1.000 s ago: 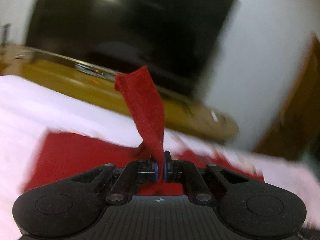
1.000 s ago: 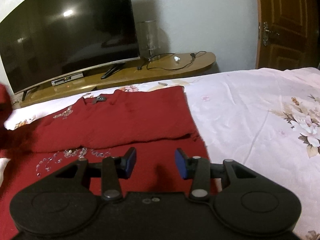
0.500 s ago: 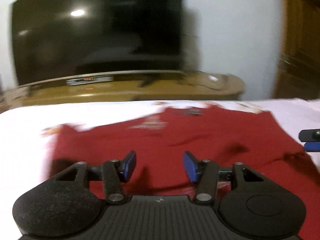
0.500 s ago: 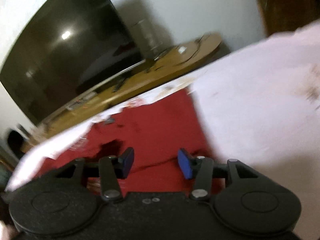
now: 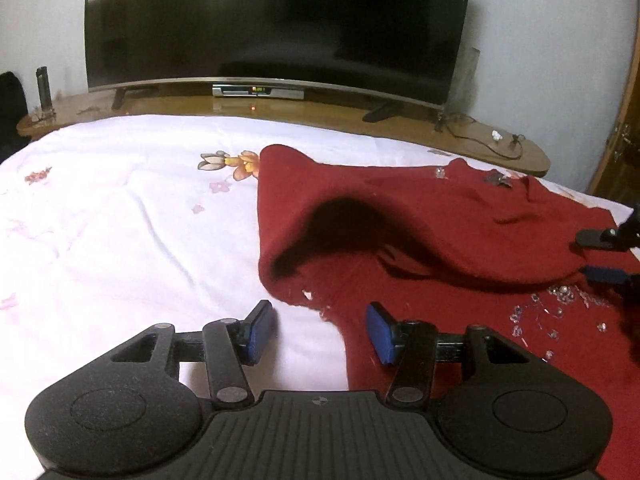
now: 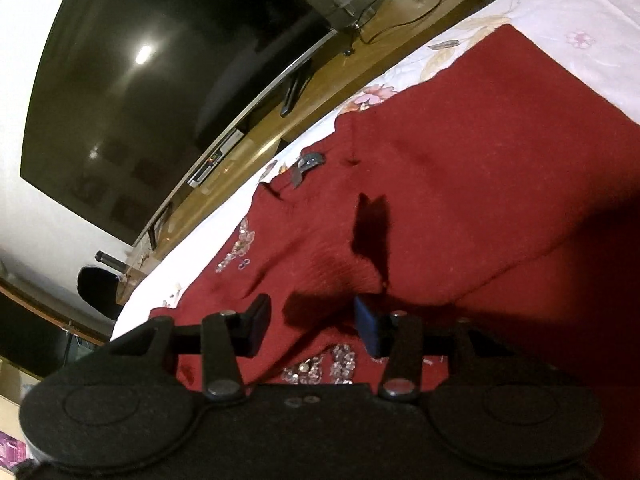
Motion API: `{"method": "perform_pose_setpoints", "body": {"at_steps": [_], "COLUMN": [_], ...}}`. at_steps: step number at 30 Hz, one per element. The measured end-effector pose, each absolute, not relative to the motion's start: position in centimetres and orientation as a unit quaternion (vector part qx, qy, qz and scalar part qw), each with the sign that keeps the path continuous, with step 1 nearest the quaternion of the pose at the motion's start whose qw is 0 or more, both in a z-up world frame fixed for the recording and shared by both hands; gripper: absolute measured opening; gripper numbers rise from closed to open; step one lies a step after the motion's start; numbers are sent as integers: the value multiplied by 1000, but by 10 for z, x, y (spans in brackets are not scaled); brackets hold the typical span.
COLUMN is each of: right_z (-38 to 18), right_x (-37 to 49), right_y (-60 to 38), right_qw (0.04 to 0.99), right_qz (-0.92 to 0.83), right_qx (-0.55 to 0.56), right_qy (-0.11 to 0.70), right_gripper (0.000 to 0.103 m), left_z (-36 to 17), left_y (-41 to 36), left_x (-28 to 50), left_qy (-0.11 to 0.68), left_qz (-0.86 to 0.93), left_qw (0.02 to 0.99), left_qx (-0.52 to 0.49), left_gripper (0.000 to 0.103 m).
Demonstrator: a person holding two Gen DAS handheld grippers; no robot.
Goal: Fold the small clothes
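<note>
A dark red knit garment [image 5: 420,208] with clear beads [image 5: 560,308] lies on the bed, one part folded loosely over the rest. My left gripper [image 5: 318,314] is open just above the garment's left edge; one finger is over the sheet and the other over red fabric, with nothing gripped. My right gripper [image 6: 311,308] hovers tilted, low over the garment [image 6: 480,140], near its beads [image 6: 320,364]. Its jaws are closing slightly, the pads press on nothing, and a fabric fold lies below them. In the left wrist view the right gripper [image 5: 600,256] shows at the right edge.
The white floral bed sheet [image 5: 120,220] spreads to the left of the garment. Beyond the bed's far edge runs a wooden console [image 5: 320,110] with a large dark TV [image 5: 280,20], a set-top box [image 5: 258,90] and cables. A wooden door [image 5: 628,140] stands at the right.
My left gripper has let go of the red fabric strip it held, opened, and dropped to the garment's left edge. My right gripper rolled sideways and sank closer to the garment.
</note>
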State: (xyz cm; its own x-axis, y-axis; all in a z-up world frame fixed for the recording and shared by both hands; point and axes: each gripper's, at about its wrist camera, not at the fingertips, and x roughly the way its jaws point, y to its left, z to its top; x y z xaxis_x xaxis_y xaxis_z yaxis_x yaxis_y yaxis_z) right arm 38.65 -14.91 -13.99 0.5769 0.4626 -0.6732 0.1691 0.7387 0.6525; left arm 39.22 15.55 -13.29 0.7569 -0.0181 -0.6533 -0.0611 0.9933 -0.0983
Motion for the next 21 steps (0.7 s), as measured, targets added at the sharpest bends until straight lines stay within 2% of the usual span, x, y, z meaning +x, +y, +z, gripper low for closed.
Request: {"method": "perform_pose_setpoints", "body": {"at_steps": [2, 5, 7, 9, 13, 17, 20, 21], "right_z": [-143, -144, -144, -139, -102, -51, -44, -50], "right_x": [385, 388, 392, 398, 396, 381, 376, 376], "right_y": [-152, -153, -151, -145, -143, -173, -198, -205], "right_qw": [810, 813, 819, 835, 888, 928, 933, 930], "right_qz": [87, 83, 86, 86, 82, 82, 70, 57], "right_qx": [363, 360, 350, 311, 210, 153, 131, 125], "right_qy": [453, 450, 446, 445, 400, 329, 329, 340], "right_gripper": [42, 32, 16, 12, 9, 9, 9, 9], "left_z": [-142, -146, -146, -147, -143, -144, -144, -144], "left_y": [155, 152, 149, 148, 145, 143, 141, 140], "left_x": [395, 402, 409, 415, 425, 428, 430, 431], "left_qy": [347, 346, 346, 349, 358, 359, 359, 359], "left_qz": [8, 4, 0, -4, -8, -15, -22, -25], "left_qw": [936, 937, 937, 936, 933, 933, 933, 932], "left_qx": [-59, -51, -48, -43, -31, -24, -30, -32], "left_gripper": [52, 52, 51, 48, 36, 32, 22, 16]}}
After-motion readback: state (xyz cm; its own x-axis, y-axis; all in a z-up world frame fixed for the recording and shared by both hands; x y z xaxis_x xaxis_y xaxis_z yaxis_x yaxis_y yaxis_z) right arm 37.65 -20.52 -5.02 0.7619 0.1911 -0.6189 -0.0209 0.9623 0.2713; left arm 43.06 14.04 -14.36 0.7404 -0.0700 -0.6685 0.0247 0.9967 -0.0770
